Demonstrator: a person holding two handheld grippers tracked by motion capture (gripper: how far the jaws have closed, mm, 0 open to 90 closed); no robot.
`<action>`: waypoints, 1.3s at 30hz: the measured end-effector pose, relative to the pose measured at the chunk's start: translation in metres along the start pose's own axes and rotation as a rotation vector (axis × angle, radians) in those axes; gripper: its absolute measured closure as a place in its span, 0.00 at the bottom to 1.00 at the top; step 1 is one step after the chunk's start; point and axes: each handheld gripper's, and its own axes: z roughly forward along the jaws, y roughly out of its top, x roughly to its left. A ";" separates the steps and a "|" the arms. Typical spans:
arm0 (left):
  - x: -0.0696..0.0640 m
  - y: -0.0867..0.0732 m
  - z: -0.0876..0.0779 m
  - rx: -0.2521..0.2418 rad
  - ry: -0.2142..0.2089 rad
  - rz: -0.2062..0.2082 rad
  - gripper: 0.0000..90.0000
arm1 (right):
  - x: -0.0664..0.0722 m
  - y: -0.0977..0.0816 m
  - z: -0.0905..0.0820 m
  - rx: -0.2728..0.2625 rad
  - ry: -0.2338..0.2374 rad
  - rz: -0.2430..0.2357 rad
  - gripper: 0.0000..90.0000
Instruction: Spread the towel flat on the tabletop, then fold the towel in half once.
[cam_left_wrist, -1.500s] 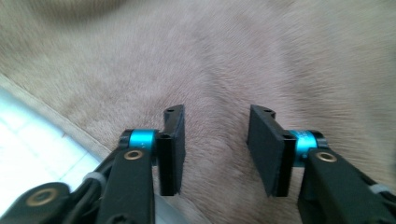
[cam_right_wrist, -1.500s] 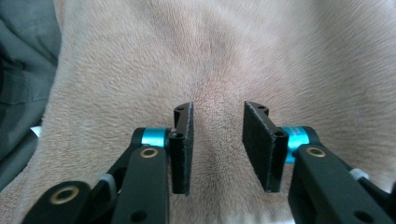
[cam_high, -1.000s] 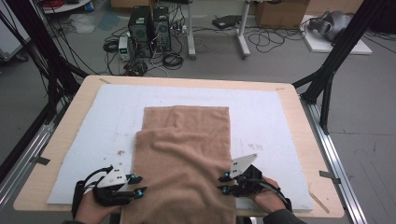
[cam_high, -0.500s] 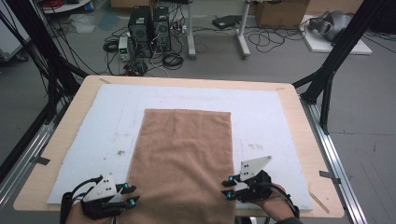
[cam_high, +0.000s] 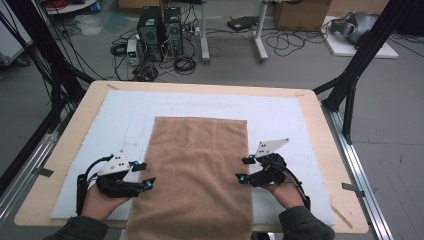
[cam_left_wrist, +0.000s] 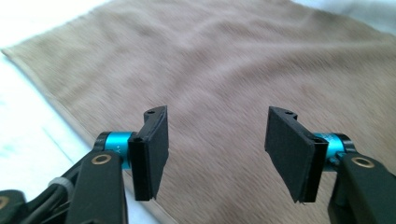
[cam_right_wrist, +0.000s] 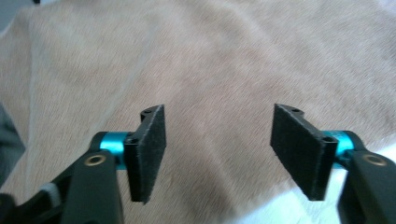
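A brown towel (cam_high: 197, 170) lies spread flat on the white mat (cam_high: 280, 115), its near end hanging over the table's front edge. My left gripper (cam_high: 145, 174) hovers at the towel's left edge and my right gripper (cam_high: 242, 169) at its right edge, both pointing inward. In the left gripper view the left gripper (cam_left_wrist: 219, 154) has just been opening, with nothing between its pads and the towel (cam_left_wrist: 210, 70) below. In the right gripper view the right gripper (cam_right_wrist: 224, 154) has likewise just been opening, empty over the towel (cam_right_wrist: 210, 60).
The mat covers most of the wooden table (cam_high: 325, 145), with bare mat on both sides of the towel. Black frame posts (cam_high: 350, 85) stand at the table's corners. Computer towers (cam_high: 160, 27) and cables sit on the floor beyond.
The folded-over near part of the towel was drawn back and laid flat. Both grippers then let go, opened, and moved up and away from the front corners to the towel's sides.
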 end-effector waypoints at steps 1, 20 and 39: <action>0.003 0.002 0.000 -0.003 0.007 -0.003 0.42 | -0.001 0.002 0.001 -0.004 -0.010 -0.002 0.36; 0.040 0.034 0.014 -0.005 0.073 -0.024 0.41 | -0.031 0.020 0.002 -0.010 -0.065 0.010 0.32; 0.113 0.023 0.094 0.150 0.194 -0.151 0.56 | -0.106 0.029 0.042 0.109 -0.220 0.118 0.48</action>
